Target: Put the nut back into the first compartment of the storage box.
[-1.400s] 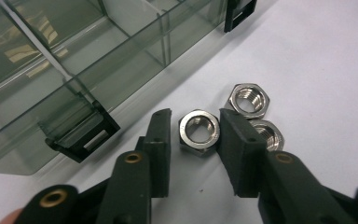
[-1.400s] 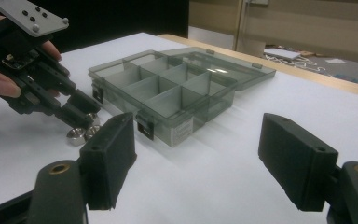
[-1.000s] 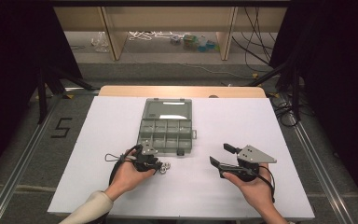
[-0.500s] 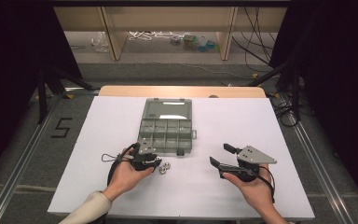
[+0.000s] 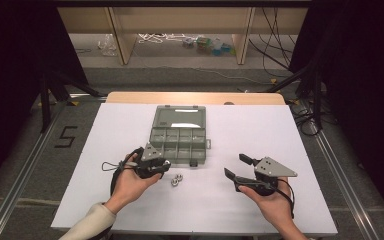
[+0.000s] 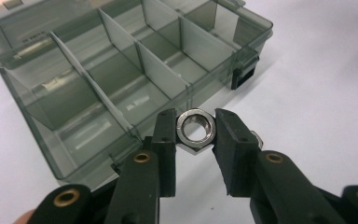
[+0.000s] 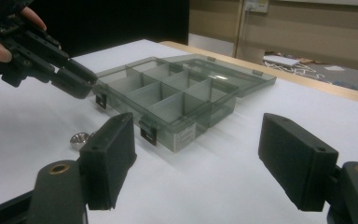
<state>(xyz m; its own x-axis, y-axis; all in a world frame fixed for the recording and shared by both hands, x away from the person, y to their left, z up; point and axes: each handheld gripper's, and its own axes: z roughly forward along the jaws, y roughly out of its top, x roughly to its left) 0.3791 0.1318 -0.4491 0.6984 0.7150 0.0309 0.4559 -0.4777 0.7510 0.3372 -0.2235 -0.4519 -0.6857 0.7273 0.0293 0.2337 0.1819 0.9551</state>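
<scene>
The left gripper [image 6: 195,133] clamps 1 hex nut [image 6: 195,129] above the bench [image 5: 130,125], just before the open compartment box [image 5: 177,137]. The right gripper [image 7: 200,158] hangs wide open, empty.

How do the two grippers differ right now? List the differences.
1. The left gripper is shut on a hex nut; the right gripper is open with nothing between its jaws.
2. The left gripper hangs at the front edge of the compartment box, while the right gripper sits off to the side, apart from the box.
3. More nuts lie beside the left gripper, none by the right.

Both have black jaws and are hand-held.
</scene>
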